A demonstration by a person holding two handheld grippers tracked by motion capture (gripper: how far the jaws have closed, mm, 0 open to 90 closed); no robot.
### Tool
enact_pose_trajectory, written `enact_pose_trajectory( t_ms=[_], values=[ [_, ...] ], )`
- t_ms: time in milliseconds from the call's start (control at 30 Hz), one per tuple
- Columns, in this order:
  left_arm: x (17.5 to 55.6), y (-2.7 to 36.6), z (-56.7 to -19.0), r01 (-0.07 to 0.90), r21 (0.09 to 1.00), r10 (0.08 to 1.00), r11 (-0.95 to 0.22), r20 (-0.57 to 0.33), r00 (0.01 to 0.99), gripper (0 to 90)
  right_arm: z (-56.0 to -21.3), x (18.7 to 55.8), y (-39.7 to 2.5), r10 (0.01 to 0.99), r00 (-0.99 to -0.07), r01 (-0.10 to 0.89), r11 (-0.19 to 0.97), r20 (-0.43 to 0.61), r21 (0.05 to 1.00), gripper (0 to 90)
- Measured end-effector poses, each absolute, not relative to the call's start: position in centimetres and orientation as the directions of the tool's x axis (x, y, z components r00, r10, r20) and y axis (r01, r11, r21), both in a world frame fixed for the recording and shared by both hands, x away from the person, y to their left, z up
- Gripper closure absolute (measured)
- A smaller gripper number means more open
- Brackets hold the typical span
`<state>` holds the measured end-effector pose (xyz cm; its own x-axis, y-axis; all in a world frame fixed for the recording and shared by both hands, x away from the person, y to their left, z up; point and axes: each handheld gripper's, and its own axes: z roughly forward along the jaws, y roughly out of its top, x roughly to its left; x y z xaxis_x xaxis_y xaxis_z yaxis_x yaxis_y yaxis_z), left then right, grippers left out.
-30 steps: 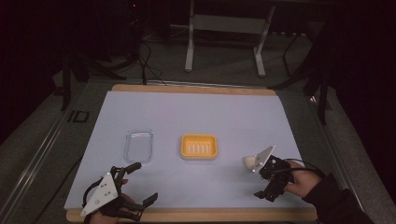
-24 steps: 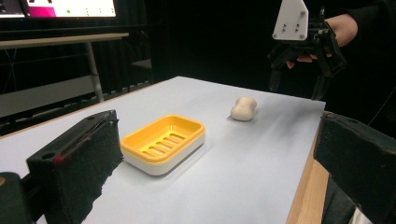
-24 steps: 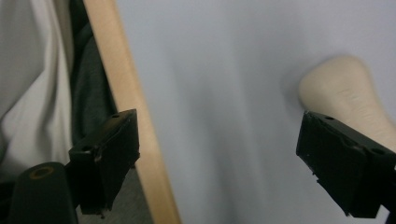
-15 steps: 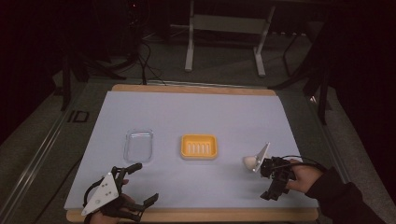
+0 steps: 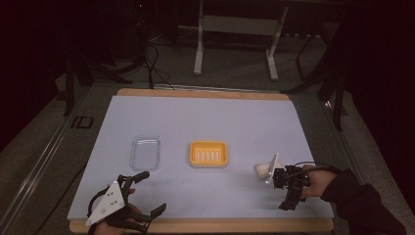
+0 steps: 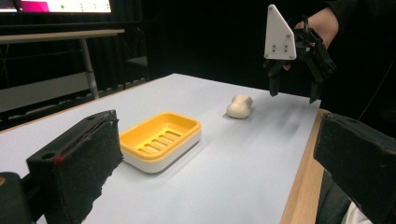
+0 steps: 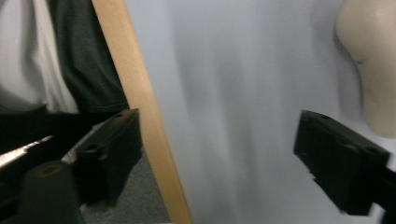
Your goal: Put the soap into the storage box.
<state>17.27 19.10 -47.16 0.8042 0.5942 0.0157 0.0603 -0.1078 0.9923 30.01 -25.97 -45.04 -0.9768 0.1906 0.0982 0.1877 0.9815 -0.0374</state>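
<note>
A cream bar of soap [image 5: 262, 170] lies on the pale blue mat, right of a yellow soap dish [image 5: 209, 153]. My right gripper [image 5: 284, 192] hovers just right of the soap, tilted downward, jaws open and empty. In the right gripper view the soap [image 7: 369, 70] sits at the upper right, outside the open right gripper [image 7: 224, 144]. My left gripper [image 5: 152, 192] rests near the front left edge, open and empty. From the left gripper view, the dish [image 6: 161, 140], the soap [image 6: 240, 106] and the right gripper [image 6: 293, 93] lie beyond the open left gripper [image 6: 219, 140].
A clear shallow plastic container [image 5: 145, 152] stands left of the dish. The table's wooden front edge [image 7: 140, 107] runs close under the right gripper. Metal table legs [image 5: 198, 44] stand on the dark floor beyond the far edge.
The right gripper has drifted slightly right and toward the front edge and has rolled, so its grey plate now looks narrower. The left gripper, soap and dish have stayed put.
</note>
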Motion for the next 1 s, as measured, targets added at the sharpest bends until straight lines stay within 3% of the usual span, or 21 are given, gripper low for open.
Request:
enact_pose_trajectory(
  t_ms=[267, 367, 1000],
  values=[
    [17.3, 19.1, -47.2, 0.063, 0.992, 0.593, -0.108, 0.013, 0.805, 1.1, -45.4, 30.4, -26.0, 0.191, -0.977, 0.184, 0.98, 0.098, -0.078, 17.8],
    [17.3, 19.1, -47.2, 0.064, 0.992, 0.592, -0.109, 0.013, 0.806, 1.1, -44.8, 30.8, -25.8, 0.153, -0.985, 0.15, 0.988, 0.077, -0.036, 22.2],
    [17.3, 19.1, -47.2, 0.07, 0.992, 0.591, -0.108, 0.008, 0.806, 1.1, -42.9, 33.7, -25.5, 0.018, -0.994, 0.007, 0.994, -0.109, 0.107, 28.1]
  ],
)
